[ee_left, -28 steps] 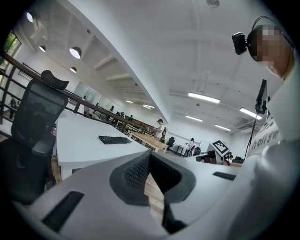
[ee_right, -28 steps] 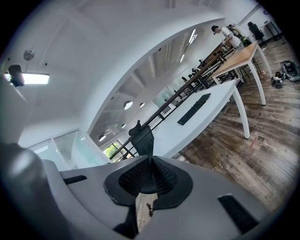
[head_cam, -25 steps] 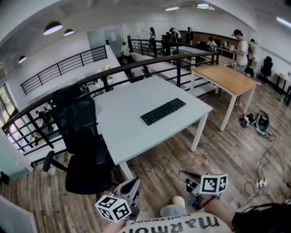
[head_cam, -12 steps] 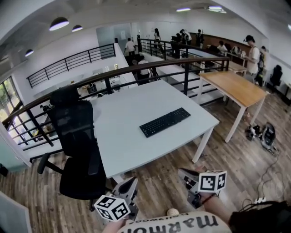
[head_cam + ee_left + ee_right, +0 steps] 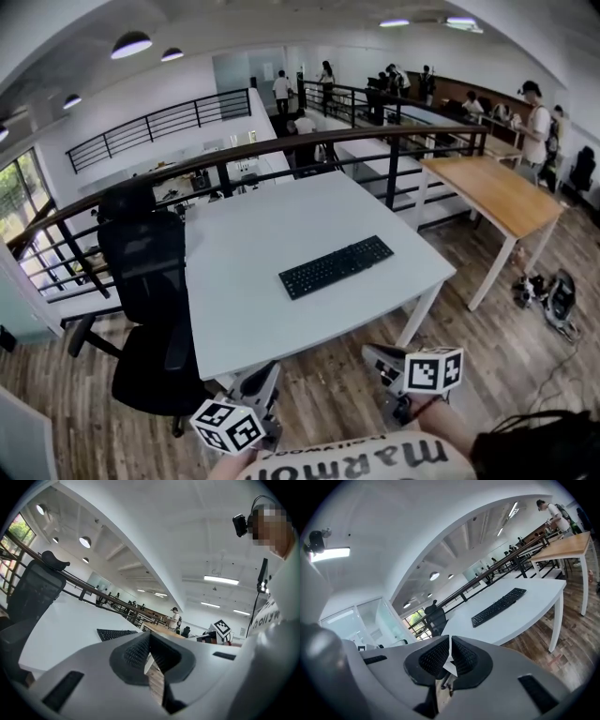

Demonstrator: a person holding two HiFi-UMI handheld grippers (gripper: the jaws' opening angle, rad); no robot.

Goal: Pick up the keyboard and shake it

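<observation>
white table [image 5: 246, 281] bearing black keyboard [image 5: 336, 266], left claw [image 5: 271, 372] and right claw [image 5: 368, 354] clenched, empty

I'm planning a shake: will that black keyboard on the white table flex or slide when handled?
The keyboard looks slim and flat, so probably stiff and light. Lying flat on the smooth table, it may slide if pushed. Its low edge likely needs a careful pinch.

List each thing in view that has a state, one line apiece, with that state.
keyboard: lying flat on the white table, untouched, not yet picked up.
left gripper: jaws shut, nothing between them, short of the table.
right gripper: jaws shut, nothing between them, short of the table.
office chair: unoccupied, standing by the table's left edge in the head view.
</observation>
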